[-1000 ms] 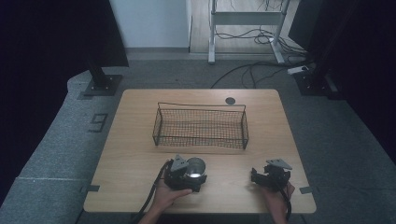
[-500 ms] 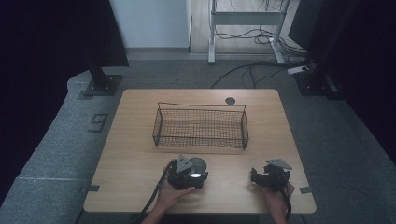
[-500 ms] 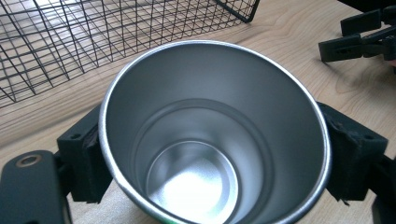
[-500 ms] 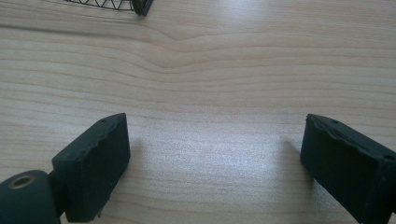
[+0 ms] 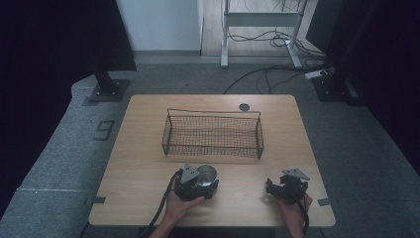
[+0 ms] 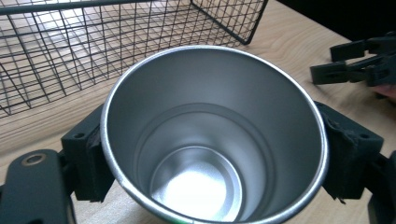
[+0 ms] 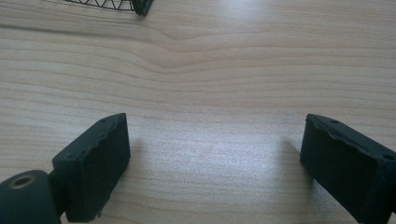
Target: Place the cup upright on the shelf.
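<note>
left gripper (image 5: 198,182) clamped on steel cup (image 6: 212,140) beside wire basket (image 5: 212,133).
left gripper view reveals cup's bare interior; jaws have just closed from wide; right gripper (image 7: 215,163) gapes, holding nothing.

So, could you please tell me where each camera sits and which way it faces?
High view: above the near edge, facing forward and down on the table; both hands show.
Left gripper view: on the left gripper, looking into the metal cup it clamps.
Right gripper view: on the right gripper, jaws open.
Shared: wire basket.
</note>
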`<state>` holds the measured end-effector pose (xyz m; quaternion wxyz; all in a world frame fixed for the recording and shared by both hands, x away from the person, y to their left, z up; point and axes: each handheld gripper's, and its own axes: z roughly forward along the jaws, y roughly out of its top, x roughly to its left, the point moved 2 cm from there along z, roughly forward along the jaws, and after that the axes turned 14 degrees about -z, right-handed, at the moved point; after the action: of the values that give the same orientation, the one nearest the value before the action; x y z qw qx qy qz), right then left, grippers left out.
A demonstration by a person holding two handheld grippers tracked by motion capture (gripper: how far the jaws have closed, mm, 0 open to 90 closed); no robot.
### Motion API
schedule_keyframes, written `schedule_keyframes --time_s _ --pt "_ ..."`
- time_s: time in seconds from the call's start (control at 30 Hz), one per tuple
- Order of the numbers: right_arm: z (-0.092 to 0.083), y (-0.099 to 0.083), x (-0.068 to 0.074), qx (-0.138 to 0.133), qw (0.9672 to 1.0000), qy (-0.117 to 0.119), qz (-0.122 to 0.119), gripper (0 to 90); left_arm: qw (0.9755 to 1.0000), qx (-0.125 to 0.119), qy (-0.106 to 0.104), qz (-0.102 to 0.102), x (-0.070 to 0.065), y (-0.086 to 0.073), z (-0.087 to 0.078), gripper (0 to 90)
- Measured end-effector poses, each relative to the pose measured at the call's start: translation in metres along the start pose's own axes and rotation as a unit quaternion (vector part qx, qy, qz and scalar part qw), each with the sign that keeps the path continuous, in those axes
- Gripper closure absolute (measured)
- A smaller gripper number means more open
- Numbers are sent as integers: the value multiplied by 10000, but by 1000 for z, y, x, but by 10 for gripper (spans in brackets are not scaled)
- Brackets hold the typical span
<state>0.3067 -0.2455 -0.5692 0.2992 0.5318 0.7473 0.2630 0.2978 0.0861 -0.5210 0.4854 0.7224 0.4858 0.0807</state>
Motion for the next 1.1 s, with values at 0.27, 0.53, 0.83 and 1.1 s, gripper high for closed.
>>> schedule_keyframes --time_s 0.27,0.53,0.83,1.1 --pt "0 0 0 -6 10000 -4 -10 83 9999 -25 -135 -43 2 7 -8 150" --pt "0 0 0 -5 10000 -3 -9 84 9999 -44 -146 -17 2 10 -12 151" --pt "0 0 0 -10 10000 0 -18 86 9998 -101 -153 -47 4 16 -17 152" --pt "0 0 0 -11 10000 1 -18 86 9999 -99 -73 -39 3 21 -20 152"
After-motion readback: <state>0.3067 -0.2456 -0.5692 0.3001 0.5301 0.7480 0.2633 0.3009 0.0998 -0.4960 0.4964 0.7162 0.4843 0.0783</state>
